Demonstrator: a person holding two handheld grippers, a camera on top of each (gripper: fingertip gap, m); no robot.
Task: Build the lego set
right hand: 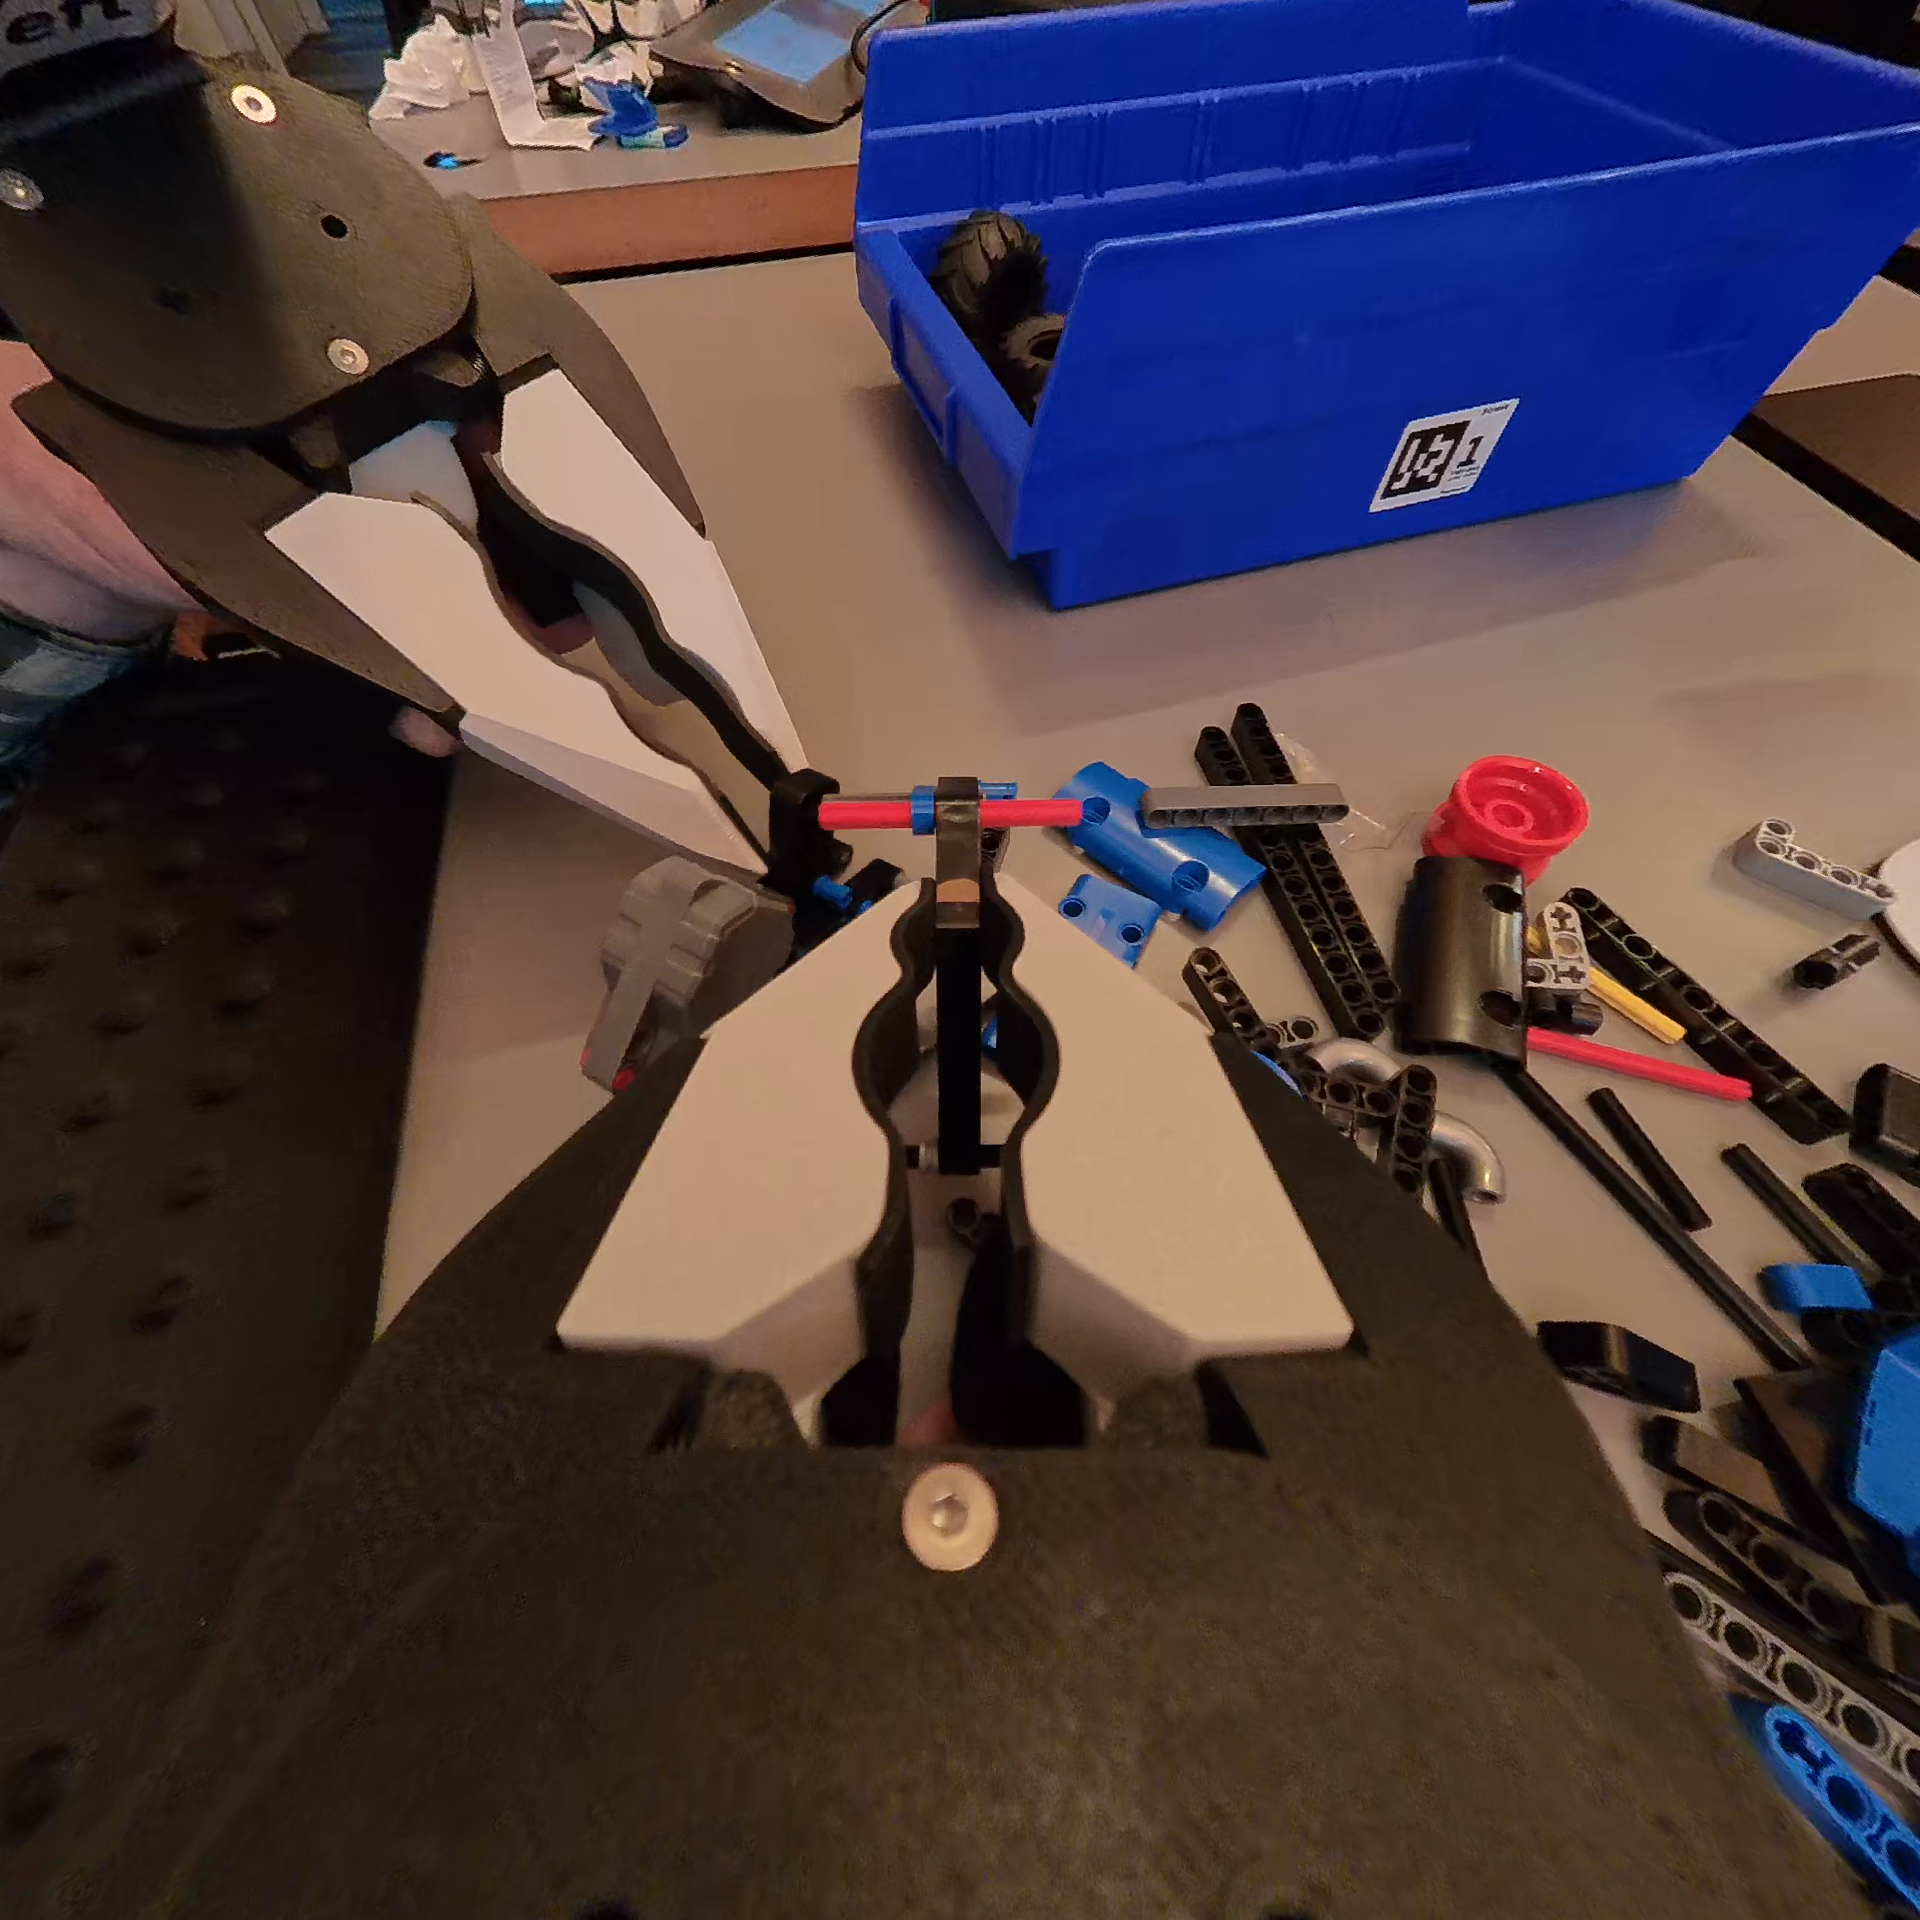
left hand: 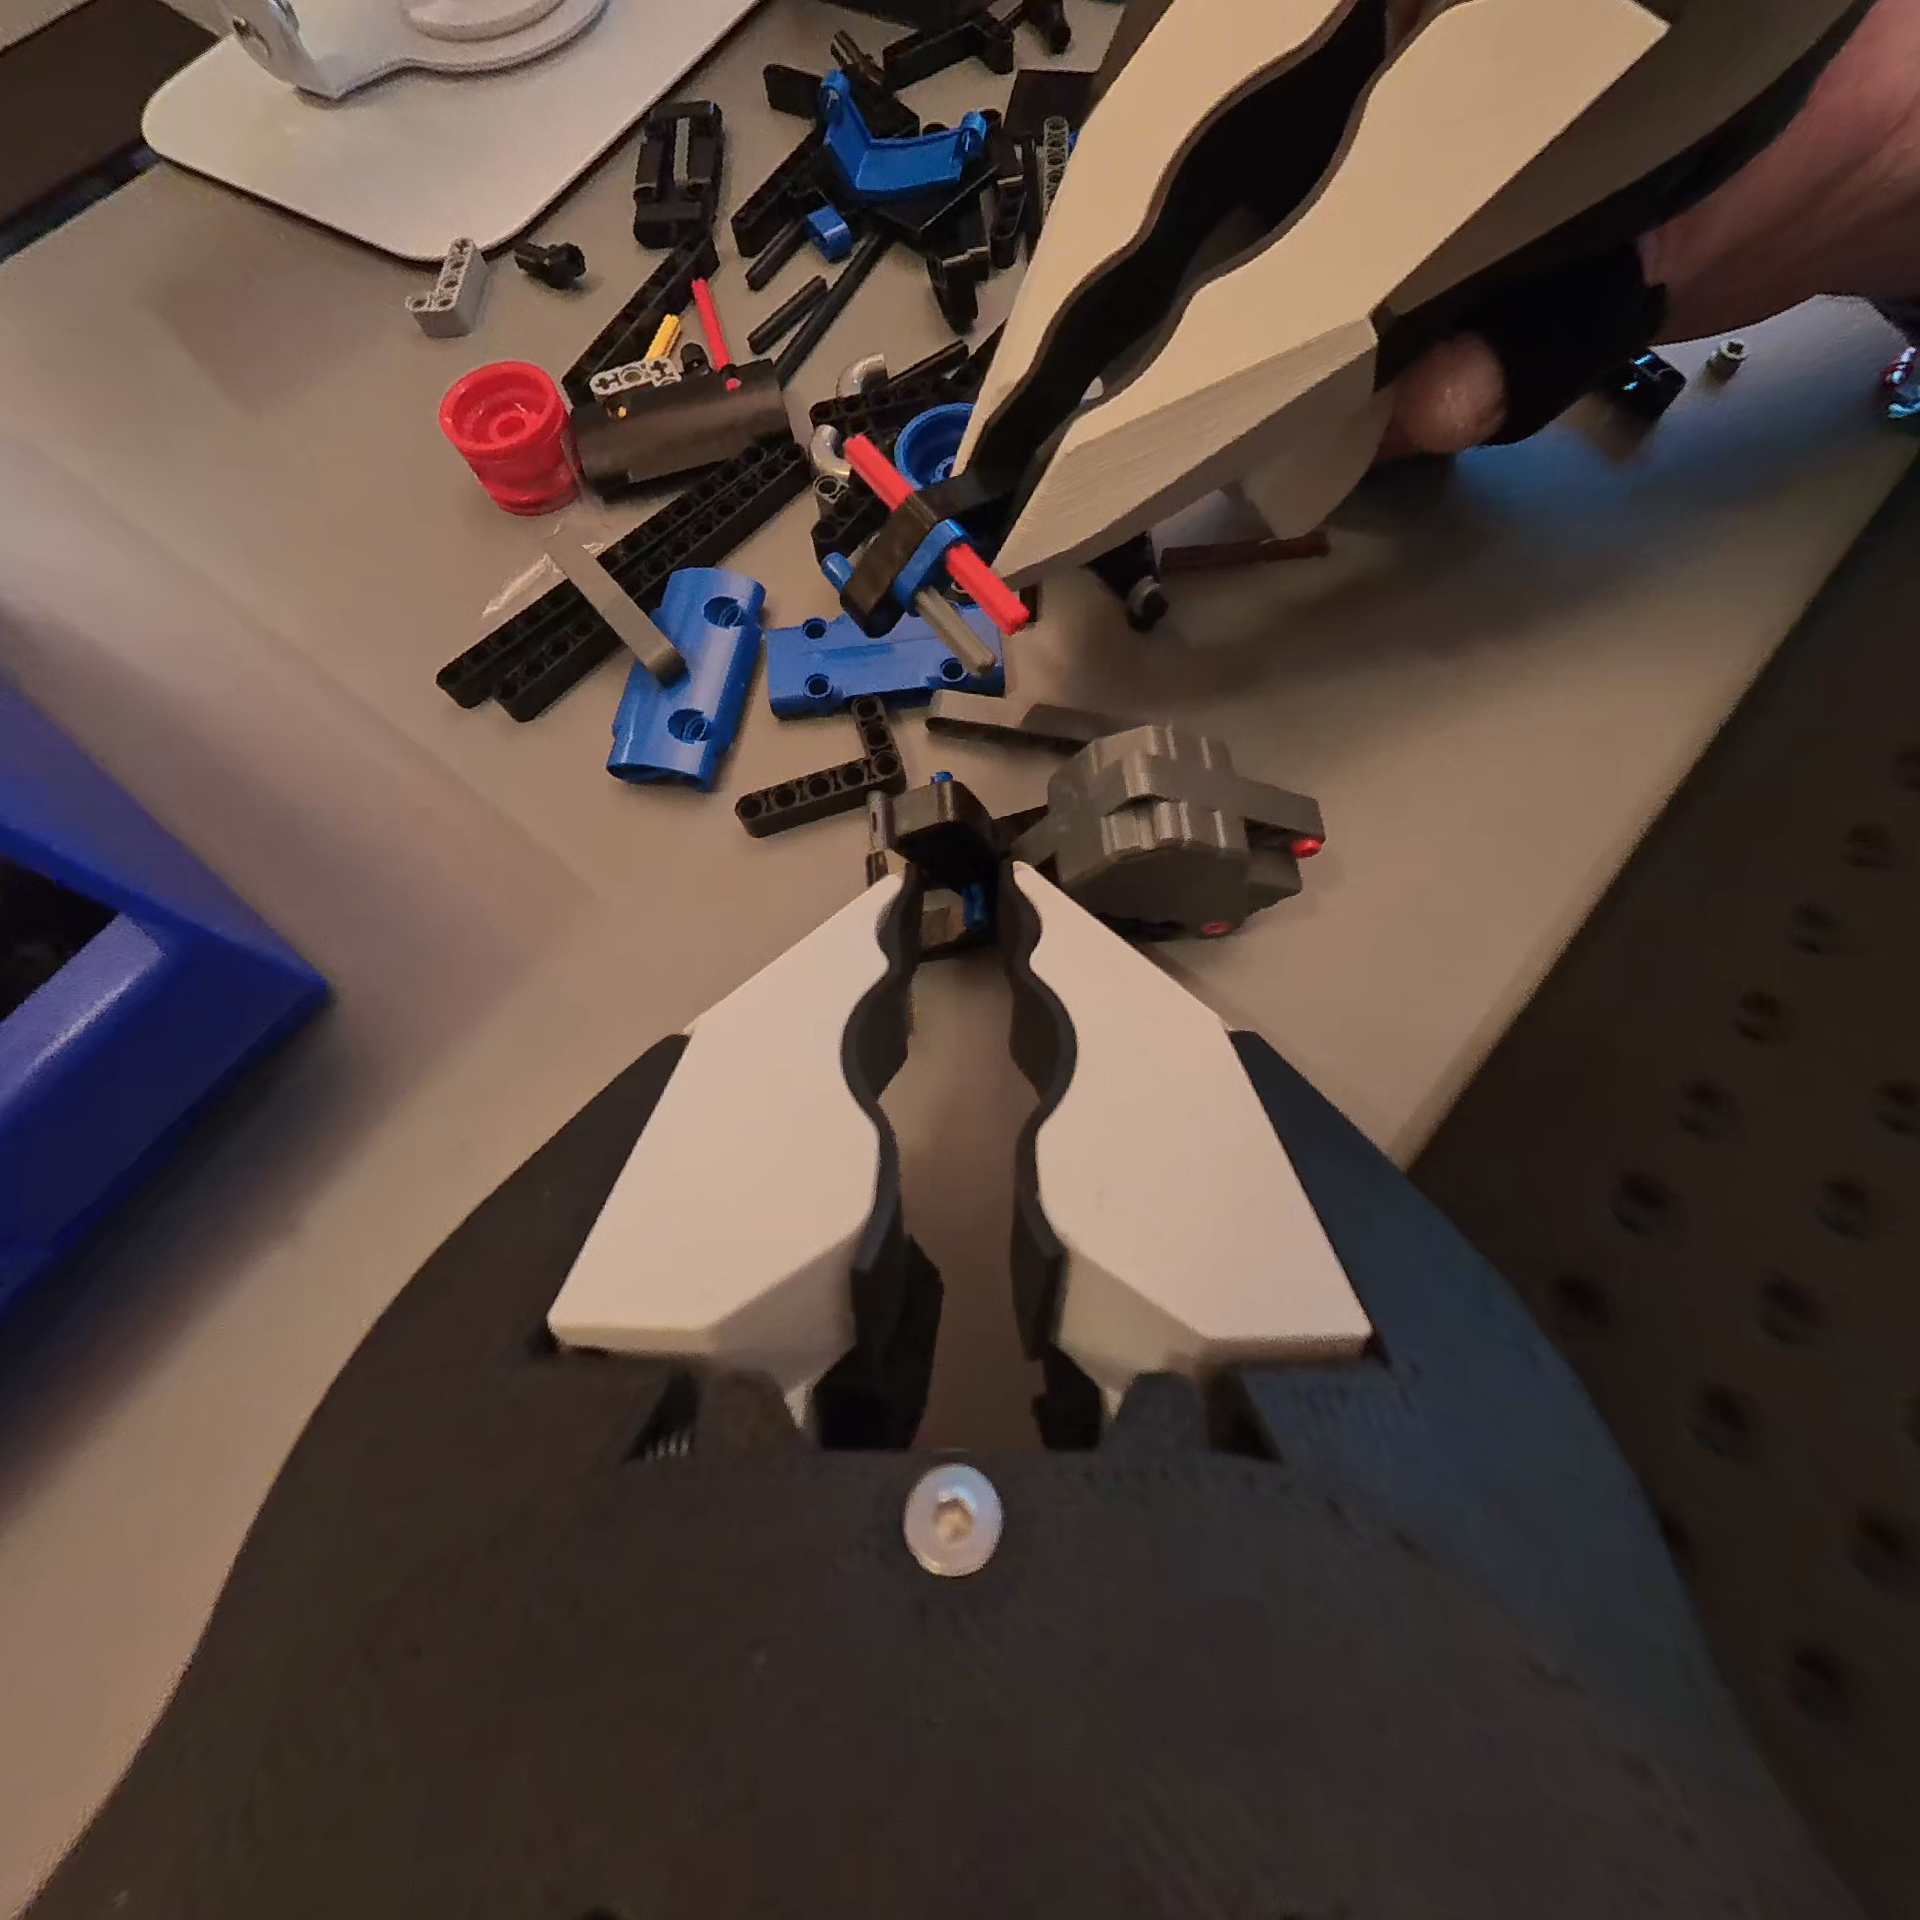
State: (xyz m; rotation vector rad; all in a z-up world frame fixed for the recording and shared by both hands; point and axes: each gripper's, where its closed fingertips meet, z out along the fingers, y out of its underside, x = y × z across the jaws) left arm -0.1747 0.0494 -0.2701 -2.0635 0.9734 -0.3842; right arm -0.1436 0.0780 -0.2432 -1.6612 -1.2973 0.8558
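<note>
The right gripper [right hand: 958,896] is clenched on a black beam [right hand: 957,1039] carrying a red rod [right hand: 951,814] crosswise, held above the grey table [right hand: 1039,665]. The left gripper [left hand: 951,883] grips a small black piece [left hand: 940,821] just beside the grey motor block [left hand: 1174,821], near the rod's end.

The left gripper [left hand: 951,894] has a matt black body with a grainy, layered plastic look, pale grey smooth finger shells and one shiny metal screw [left hand: 953,1520]. The right gripper [right hand: 958,904] looks the same (its black shell seems rougher, almost foam-like). The counter [right hand: 1039,665] is a smooth matt grey. The blue bin [right hand: 1455,291] is glossy moulded plastic with a paper sticker [right hand: 1444,454]. The red wheel hub [left hand: 507,434] and blue panel [left hand: 686,691] are shiny plastic.
</note>
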